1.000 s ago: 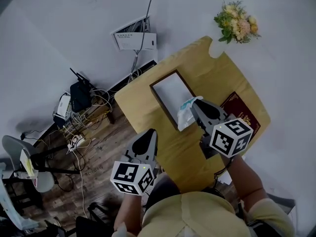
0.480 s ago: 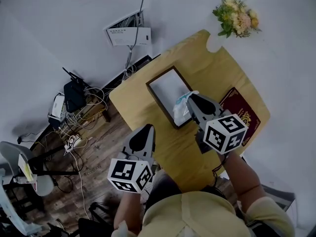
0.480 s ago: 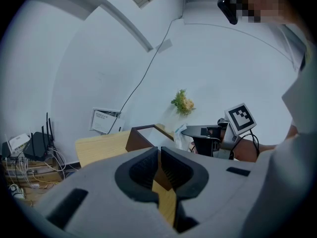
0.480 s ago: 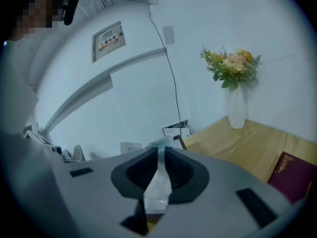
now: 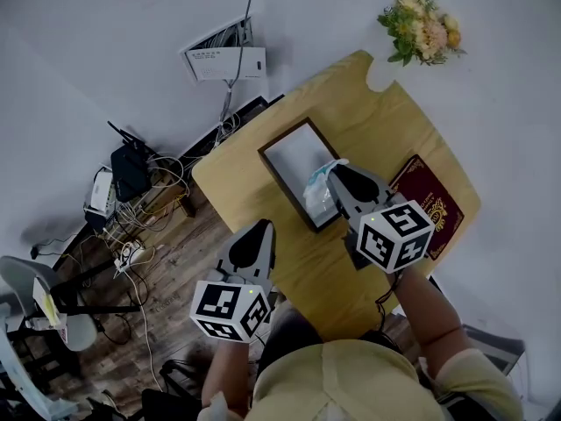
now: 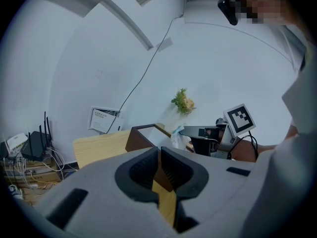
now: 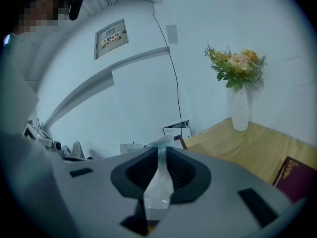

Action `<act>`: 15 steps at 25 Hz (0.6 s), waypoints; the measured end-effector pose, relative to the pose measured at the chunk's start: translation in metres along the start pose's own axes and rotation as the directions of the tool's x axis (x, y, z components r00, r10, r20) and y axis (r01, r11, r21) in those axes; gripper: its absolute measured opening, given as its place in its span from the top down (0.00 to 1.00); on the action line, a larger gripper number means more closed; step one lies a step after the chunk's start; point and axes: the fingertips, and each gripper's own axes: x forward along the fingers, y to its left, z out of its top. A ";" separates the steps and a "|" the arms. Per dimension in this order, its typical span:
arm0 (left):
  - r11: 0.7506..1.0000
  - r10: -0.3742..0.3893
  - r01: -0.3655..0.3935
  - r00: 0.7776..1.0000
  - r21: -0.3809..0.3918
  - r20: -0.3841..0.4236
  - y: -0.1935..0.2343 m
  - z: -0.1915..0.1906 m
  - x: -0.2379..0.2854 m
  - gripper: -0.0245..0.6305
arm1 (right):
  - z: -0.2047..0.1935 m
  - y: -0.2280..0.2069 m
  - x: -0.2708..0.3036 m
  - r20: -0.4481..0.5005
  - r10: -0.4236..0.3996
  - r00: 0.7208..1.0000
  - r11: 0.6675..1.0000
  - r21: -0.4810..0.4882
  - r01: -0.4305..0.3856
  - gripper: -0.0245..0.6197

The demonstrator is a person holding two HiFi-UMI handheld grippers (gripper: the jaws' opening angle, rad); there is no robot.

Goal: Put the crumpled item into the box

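The right gripper [image 5: 335, 175] has edged toward 10 o'clock, bringing the crumpled item [image 5: 316, 189] over the box [image 5: 294, 158]. The wooden table [image 5: 351, 117] runs from centre to 2 o'clock, with the dark-framed box lying on it at centre. The left gripper [image 5: 257, 239], by the table's 7 o'clock edge, is closed on nothing. The right gripper's jaws pinch the pale item, which hangs above the box's 5 o'clock corner.

A near corner of the box [image 5: 294, 160] is covered by the crumpled item [image 5: 317, 189] and the right gripper [image 5: 334, 175], the red book [image 5: 425, 181] is partly hidden by that gripper's marker cube [image 5: 396, 235], the near edge of the table [image 5: 235, 181] is masked by the person's shirt [image 5: 351, 380], and the print on the wall panel [image 5: 223, 62] cannot be read.
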 end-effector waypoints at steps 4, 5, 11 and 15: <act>1.000 -0.003 0.003 1.000 -0.003 -0.002 -0.001 0.000 0.003 0.91 | -0.007 0.002 0.002 -0.037 0.003 0.999 1.000 -0.025 -0.004 0.82; 1.000 -0.005 0.005 1.000 -0.003 -0.002 -0.002 -0.001 0.004 0.91 | -0.009 0.003 0.002 -0.042 0.008 0.999 1.000 -0.024 -0.009 0.78; 1.000 -0.017 0.017 1.000 0.007 -0.001 -0.009 0.000 0.007 0.91 | -0.010 0.003 -0.003 -0.047 0.016 0.999 0.999 -0.029 -0.017 0.78; 1.000 -0.016 0.016 1.000 0.013 0.000 -0.012 0.002 0.005 0.91 | -0.007 0.002 -0.008 -0.030 0.013 0.999 1.000 -0.013 -0.014 0.78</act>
